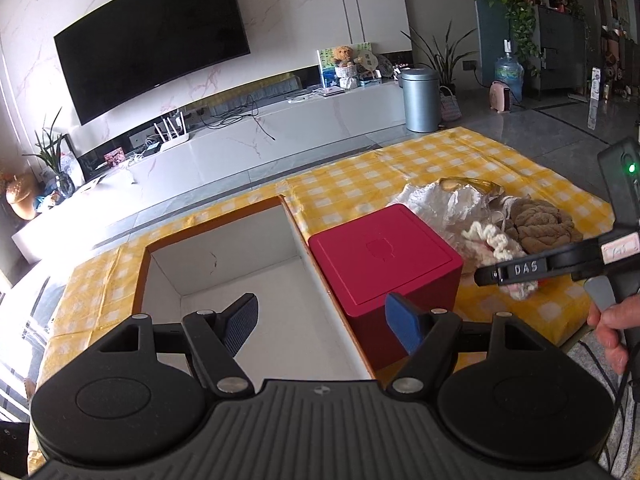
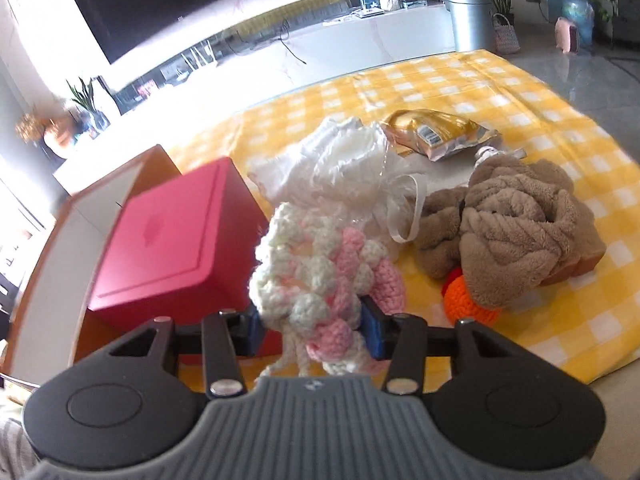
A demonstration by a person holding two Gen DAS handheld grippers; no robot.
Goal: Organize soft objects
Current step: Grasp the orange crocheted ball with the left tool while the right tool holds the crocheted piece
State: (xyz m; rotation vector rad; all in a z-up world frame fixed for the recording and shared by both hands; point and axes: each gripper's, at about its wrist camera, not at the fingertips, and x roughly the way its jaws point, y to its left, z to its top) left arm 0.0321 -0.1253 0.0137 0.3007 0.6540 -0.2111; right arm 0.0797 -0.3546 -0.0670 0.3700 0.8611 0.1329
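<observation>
Crochet piece (image 2: 316,276), nubbly cream-and-pink yarn.

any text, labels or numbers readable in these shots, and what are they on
"DAS": raised letters on the black arm of the right gripper, seen from the left wrist view.
Pale label further along that gripper: handwriting too faint to read.
Gold snack packet: a barcode and print, too small and blurred to read.
Red box: an embossed emblem on the lid, no letters.
Picture on the TV shelf: too small to read.
</observation>
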